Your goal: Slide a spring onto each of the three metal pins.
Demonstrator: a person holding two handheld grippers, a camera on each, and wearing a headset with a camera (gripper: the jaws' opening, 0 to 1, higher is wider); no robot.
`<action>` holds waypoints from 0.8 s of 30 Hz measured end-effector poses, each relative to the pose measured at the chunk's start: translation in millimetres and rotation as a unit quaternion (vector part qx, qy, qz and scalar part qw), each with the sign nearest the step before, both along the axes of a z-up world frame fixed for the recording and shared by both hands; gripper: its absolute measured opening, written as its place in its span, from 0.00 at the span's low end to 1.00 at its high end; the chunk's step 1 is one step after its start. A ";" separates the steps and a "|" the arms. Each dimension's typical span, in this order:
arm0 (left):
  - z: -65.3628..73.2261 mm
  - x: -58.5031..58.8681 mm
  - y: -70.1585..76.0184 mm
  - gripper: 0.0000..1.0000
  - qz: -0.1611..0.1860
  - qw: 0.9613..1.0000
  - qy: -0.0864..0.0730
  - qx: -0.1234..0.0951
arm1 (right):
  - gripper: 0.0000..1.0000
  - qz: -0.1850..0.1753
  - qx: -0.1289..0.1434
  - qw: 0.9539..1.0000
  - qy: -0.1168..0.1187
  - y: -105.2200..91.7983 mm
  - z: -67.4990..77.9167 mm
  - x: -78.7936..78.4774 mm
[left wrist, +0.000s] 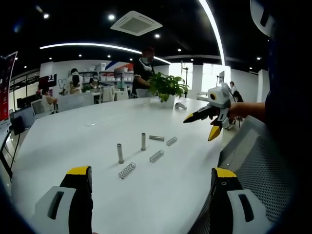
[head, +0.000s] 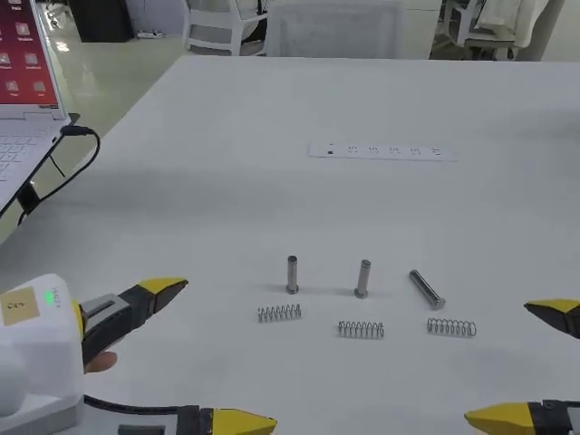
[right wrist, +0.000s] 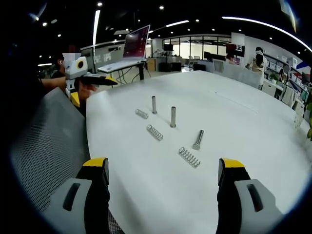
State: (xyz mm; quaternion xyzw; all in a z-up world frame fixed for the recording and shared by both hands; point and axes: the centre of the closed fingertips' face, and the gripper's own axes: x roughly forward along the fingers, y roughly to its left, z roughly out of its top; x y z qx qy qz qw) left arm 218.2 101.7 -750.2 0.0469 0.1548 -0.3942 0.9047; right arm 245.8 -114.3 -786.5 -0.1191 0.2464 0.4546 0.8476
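Observation:
Three metal pins stand in a row on the white table (head: 272,181). The left pin (head: 292,274) and the middle pin (head: 362,277) are upright; the right pin (head: 425,288) lies on its side. A loose spring lies in front of each: left spring (head: 279,313), middle spring (head: 361,329), right spring (head: 451,327). My left gripper (head: 227,353) is open at the near left, well apart from them. Open too is my right gripper (head: 498,362), at the near right, close to the right spring. The left gripper view has the pins (left wrist: 143,141) and springs (left wrist: 156,156) ahead of the wide jaws, as in the right gripper view (right wrist: 172,117).
A laptop (head: 23,72) with a black cable (head: 63,163) sits at the far left edge. A white power strip (head: 381,151) lies behind the pins. A grey mesh chair (right wrist: 44,146) is at the near edge. A potted plant (left wrist: 165,87) stands at the far end.

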 end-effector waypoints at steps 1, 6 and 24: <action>-0.3 -0.2 -0.4 0.99 -0.001 1.000 0.000 0.000 | 0.93 0.000 0.001 1.000 0.000 0.4 0.3 -0.3; -1.6 -1.7 -2.3 0.99 -0.006 1.000 0.002 0.004 | 0.93 -0.004 0.003 1.000 0.001 -0.1 -0.4 -2.1; -1.0 -2.2 -3.7 0.99 -0.009 1.000 0.002 0.002 | 0.93 -0.011 0.006 1.000 0.001 -0.3 0.8 -5.0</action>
